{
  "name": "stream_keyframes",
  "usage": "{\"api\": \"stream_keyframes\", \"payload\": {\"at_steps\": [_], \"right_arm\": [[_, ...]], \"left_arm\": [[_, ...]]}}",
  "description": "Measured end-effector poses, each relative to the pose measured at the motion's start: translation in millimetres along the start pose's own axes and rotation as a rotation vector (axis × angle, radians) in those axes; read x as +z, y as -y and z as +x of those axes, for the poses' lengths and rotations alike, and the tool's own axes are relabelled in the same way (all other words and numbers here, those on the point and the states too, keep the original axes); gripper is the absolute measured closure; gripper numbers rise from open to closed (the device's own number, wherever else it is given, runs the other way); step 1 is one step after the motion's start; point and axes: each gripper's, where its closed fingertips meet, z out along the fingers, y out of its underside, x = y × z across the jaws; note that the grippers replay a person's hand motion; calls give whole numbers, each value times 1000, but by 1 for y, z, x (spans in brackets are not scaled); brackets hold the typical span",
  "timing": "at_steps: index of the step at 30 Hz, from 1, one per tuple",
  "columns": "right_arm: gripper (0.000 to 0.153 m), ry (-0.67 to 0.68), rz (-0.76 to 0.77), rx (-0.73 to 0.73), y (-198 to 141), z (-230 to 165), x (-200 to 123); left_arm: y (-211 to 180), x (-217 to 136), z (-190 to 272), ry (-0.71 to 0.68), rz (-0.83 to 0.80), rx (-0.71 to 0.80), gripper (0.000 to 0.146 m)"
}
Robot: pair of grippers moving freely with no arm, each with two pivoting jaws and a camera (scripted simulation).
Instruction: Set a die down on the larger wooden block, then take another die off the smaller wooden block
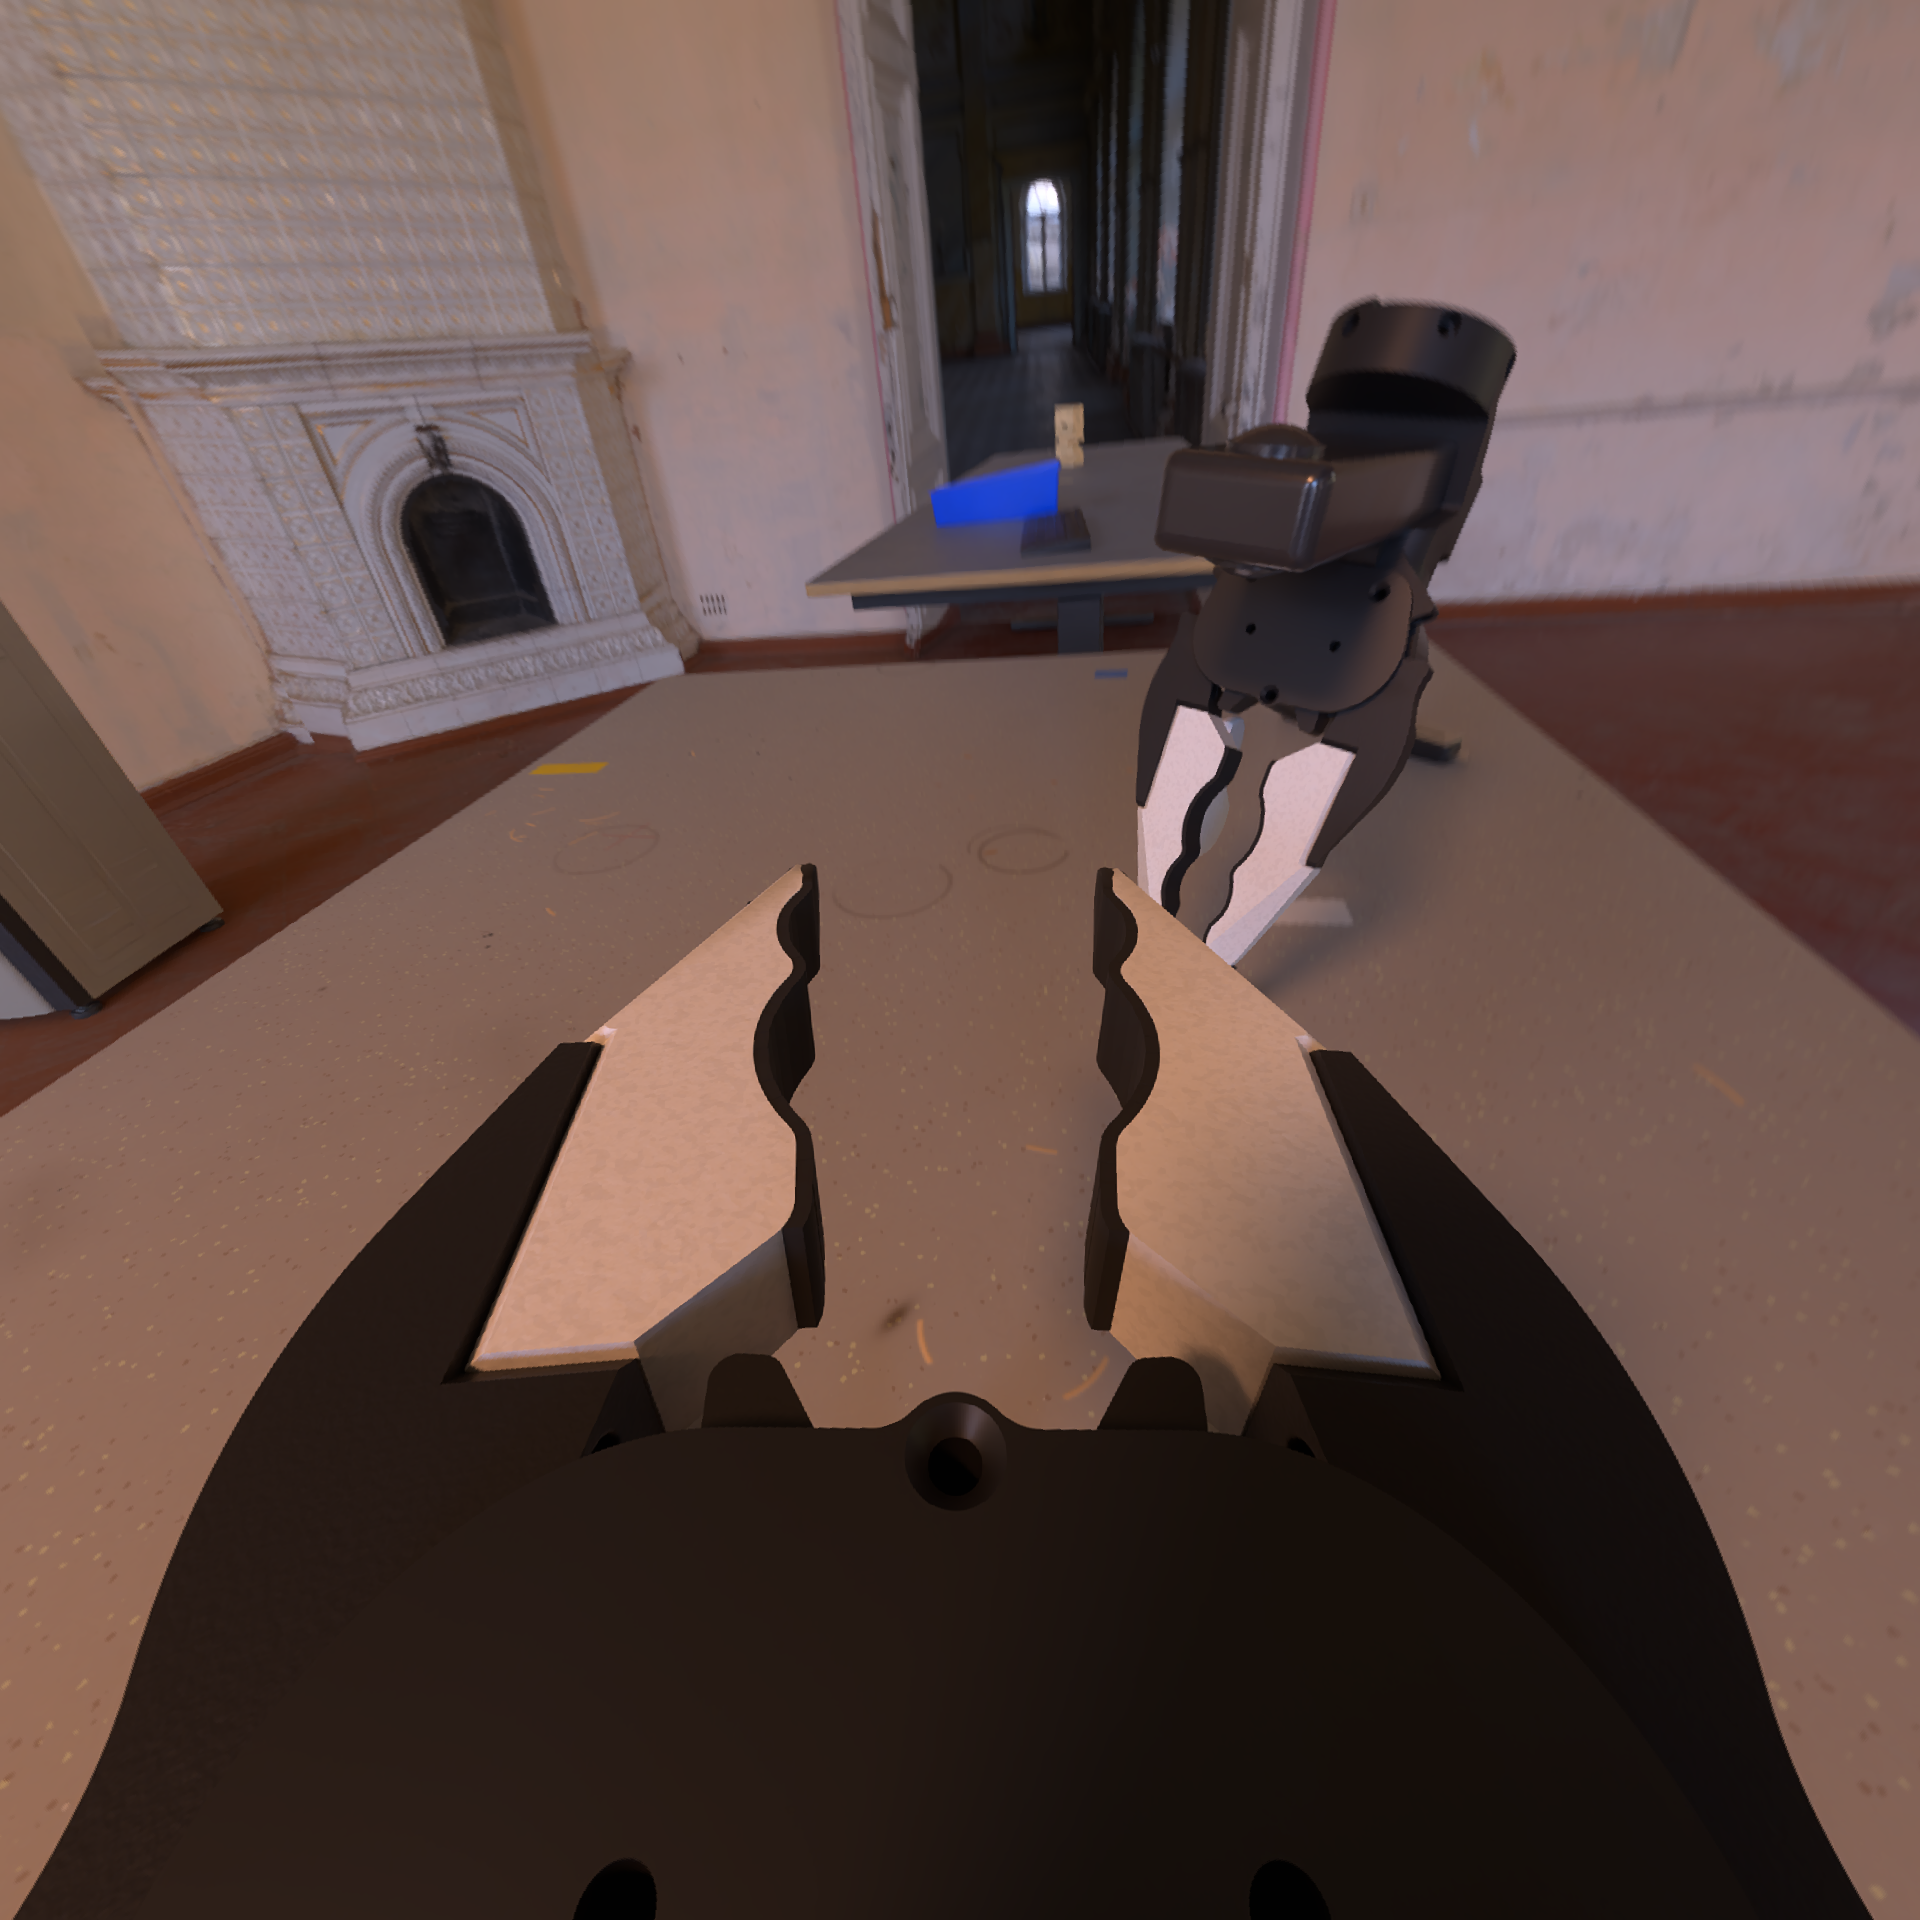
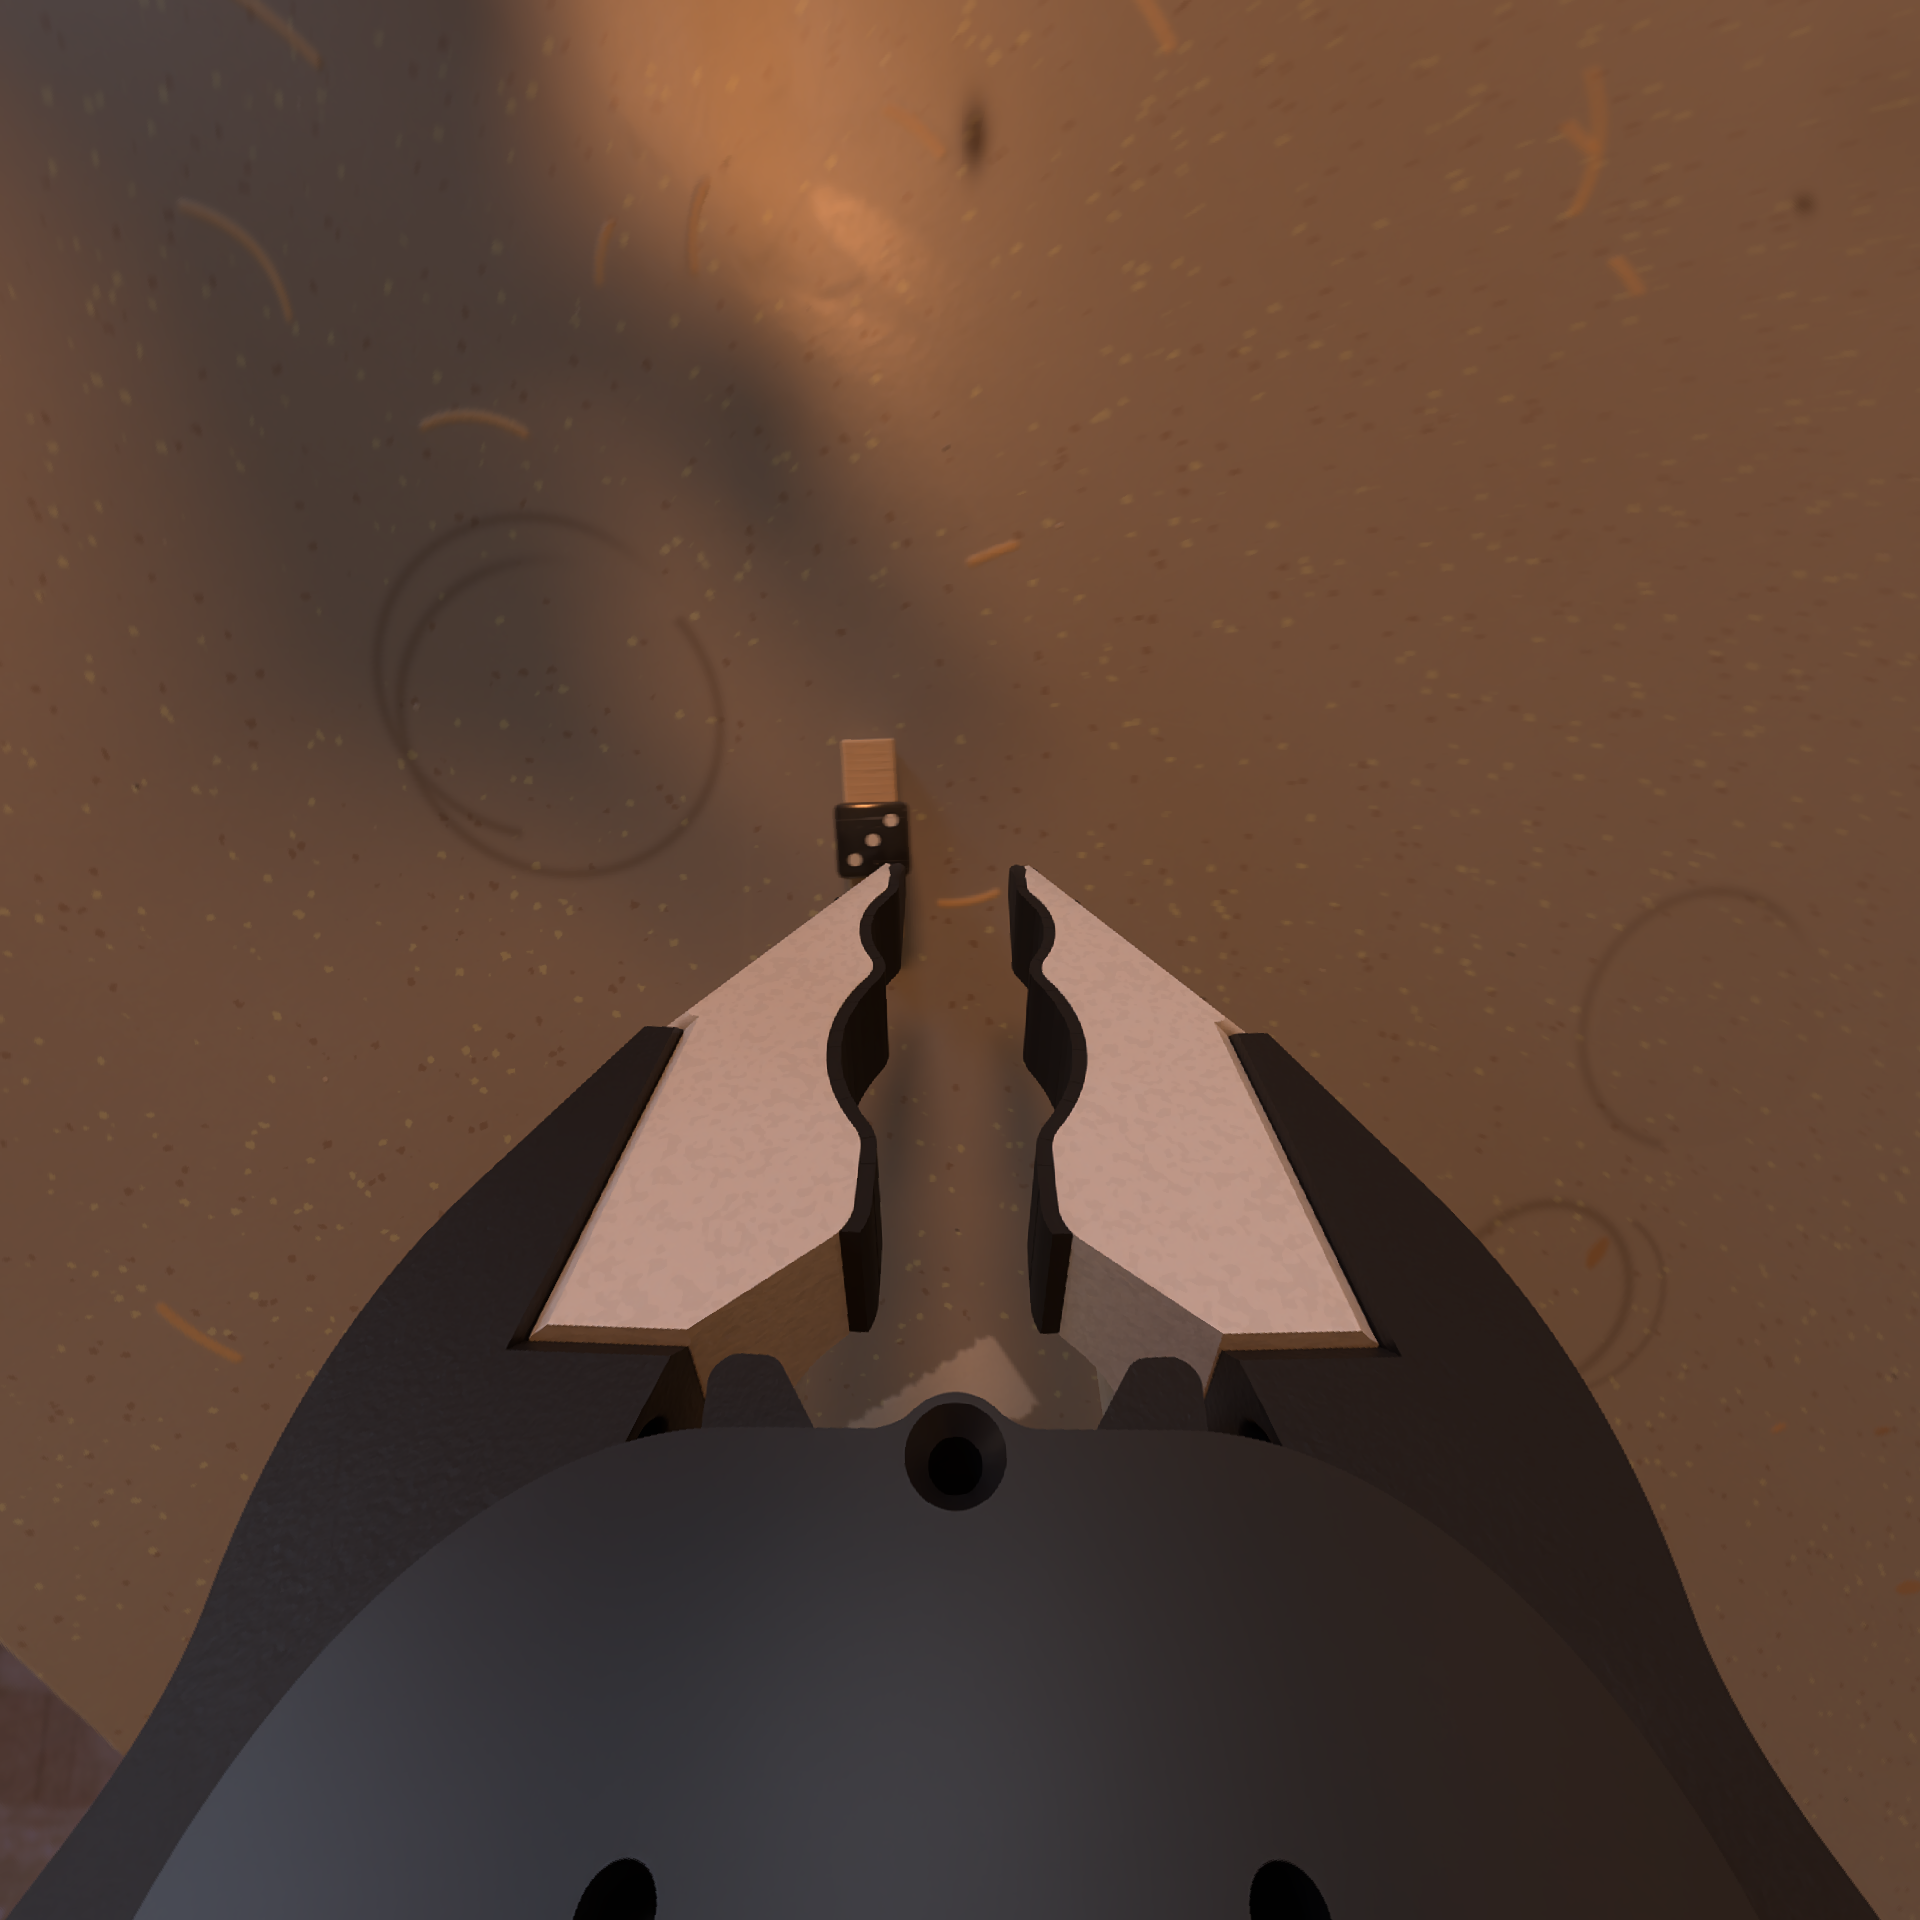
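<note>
In the right wrist view a small black die (image 2: pixel 871 836) with white pips lies on the table just beyond my left fingertip. A small pale wooden block (image 2: pixel 868 769) touches its far side; I cannot tell whether the die rests on it. My right gripper (image 2: pixel 956 878) points down at the table, open with a narrow gap and empty. It also shows in the left wrist view (image 1: pixel 1195 914), tips close to the tabletop. My left gripper (image 1: pixel 956 883) is open wide and empty, low over the table. No die or block shows in the left wrist view near it.
The brown speckled table (image 1: pixel 727 1039) has faint ring marks. A pale shape (image 2: pixel 935 1382) shows between the right finger bases; I cannot tell what it is. A second table (image 1: pixel 1039 571) farther off carries a blue block (image 1: pixel 997 497). A white fireplace (image 1: pixel 416 520) stands at left.
</note>
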Motion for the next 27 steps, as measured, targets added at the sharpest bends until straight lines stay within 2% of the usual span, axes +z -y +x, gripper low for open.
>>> {"api": "stream_keyframes", "payload": {"at_steps": [6, 14, 16, 20, 22, 24, 25, 27], "right_arm": [[127, 58, -51, -24, -7, -15, 22], [127, 74, -48, -18, -8, -18, 30], [137, 89, -23, -17, -5, -19, 28], [137, 70, 87, 4, 9, -12, 17], [136, 5, 205, 30, 24, 0, 4], [136, 4, 421, 134, 51, 11, -20], [136, 51, 582, 214, 70, 13, -39], [136, 322, 926, 401, 107, 7, -84]], "left_arm": [[-23, 14, 14, -36, -117, 70, 95], [-26, 17, 18, -65, -124, 45, 95], [-24, 15, 16, -64, -115, 30, 95], [-18, 10, 10, -56, -78, -8, 95], [-15, 9, 8, -59, -65, -25, 95], [-14, 8, 8, -65, -55, -31, 95], [-13, 9, 10, -70, -49, -24, 95], [-11, 10, 15, -82, -35, 11, 94]]}}
